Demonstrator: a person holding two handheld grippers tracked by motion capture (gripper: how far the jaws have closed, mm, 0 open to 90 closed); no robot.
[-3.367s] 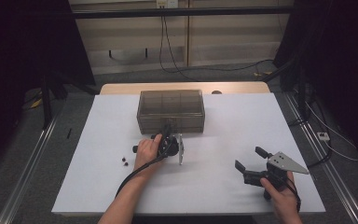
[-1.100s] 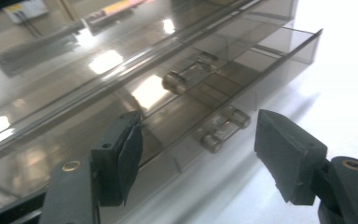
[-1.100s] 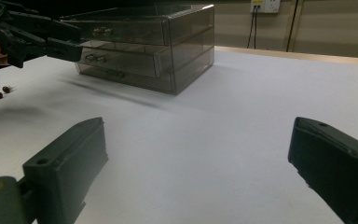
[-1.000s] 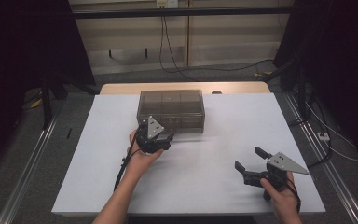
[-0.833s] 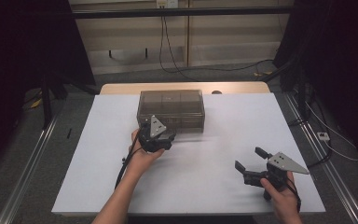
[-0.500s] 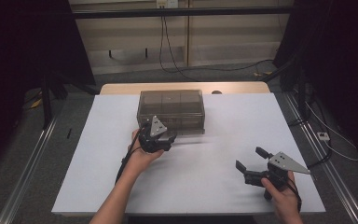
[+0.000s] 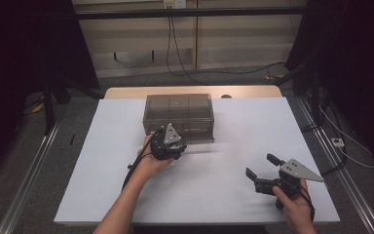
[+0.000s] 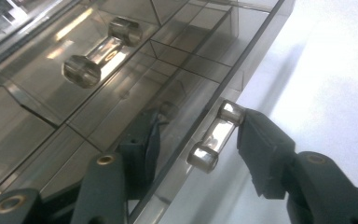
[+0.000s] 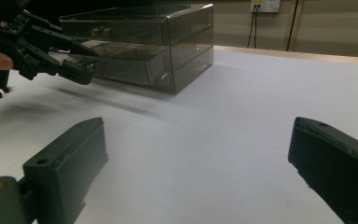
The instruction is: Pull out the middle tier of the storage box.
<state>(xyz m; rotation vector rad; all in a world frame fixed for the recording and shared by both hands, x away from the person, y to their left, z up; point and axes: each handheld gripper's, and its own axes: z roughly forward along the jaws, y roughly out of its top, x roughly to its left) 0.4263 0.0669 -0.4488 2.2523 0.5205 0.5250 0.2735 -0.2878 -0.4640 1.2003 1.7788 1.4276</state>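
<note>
Straddling the drawer handle (image 8: 213, 138) of the smoky drawer box (image 7: 179, 116), your left tool (image 8: 193, 151) is sitting part-open; your right tool (image 7: 262, 171) is gaping empty.

Dim surroundings, bright white table (image 7: 233, 146), slight motion blur.

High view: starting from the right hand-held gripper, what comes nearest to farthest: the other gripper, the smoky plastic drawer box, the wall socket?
1. Left hand-held gripper, to the left, mid-table.
2. Drawer box, just behind it, toward the table's far edge.
3. Wall socket, on the back wall.
</note>
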